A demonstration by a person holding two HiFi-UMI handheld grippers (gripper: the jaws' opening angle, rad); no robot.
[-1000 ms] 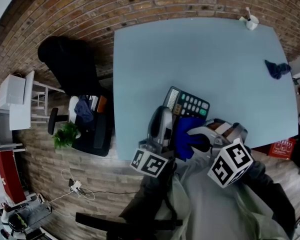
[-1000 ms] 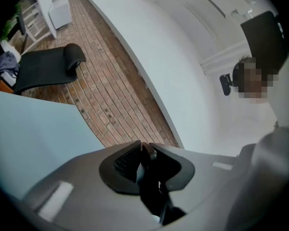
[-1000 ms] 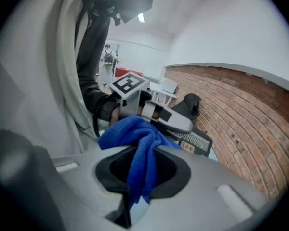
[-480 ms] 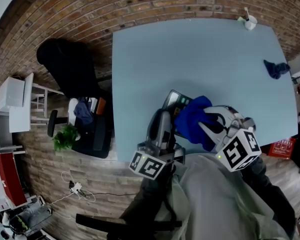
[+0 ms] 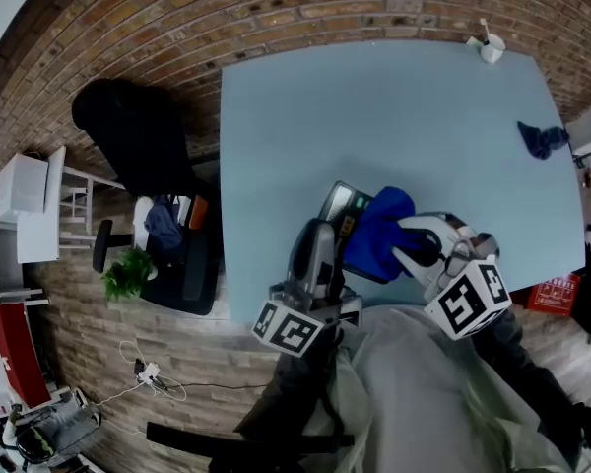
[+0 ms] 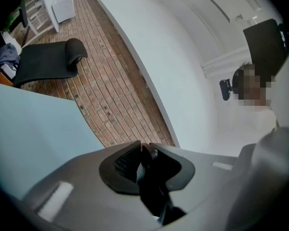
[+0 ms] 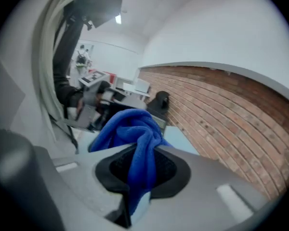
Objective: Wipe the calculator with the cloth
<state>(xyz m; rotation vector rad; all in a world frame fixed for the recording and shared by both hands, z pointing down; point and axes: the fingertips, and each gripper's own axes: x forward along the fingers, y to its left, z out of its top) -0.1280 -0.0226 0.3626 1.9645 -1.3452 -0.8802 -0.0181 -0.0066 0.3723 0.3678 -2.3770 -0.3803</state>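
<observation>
The calculator (image 5: 343, 203) is held tilted over the near part of the light-blue table (image 5: 394, 106). Only its display end shows; a bright blue cloth (image 5: 377, 231) lies over its keys. My left gripper (image 5: 320, 230) is shut on the calculator's near-left edge. In the left gripper view that edge shows as a dark thin slab (image 6: 151, 189) pinched between the jaws (image 6: 142, 160). My right gripper (image 5: 406, 244) is shut on the cloth and presses it onto the calculator from the right. In the right gripper view the cloth (image 7: 132, 129) bunches out from between the jaws (image 7: 142, 155).
A white cup (image 5: 491, 43) stands at the table's far right corner. A dark blue rag (image 5: 544, 138) lies near the right edge. Left of the table are a black chair (image 5: 138, 136) and a plant (image 5: 130, 272). A red box (image 5: 557, 292) sits on the floor at right.
My right gripper has carried the cloth from the calculator's near edge up over the keypad, hiding the keys. The left gripper has kept still with the calculator.
</observation>
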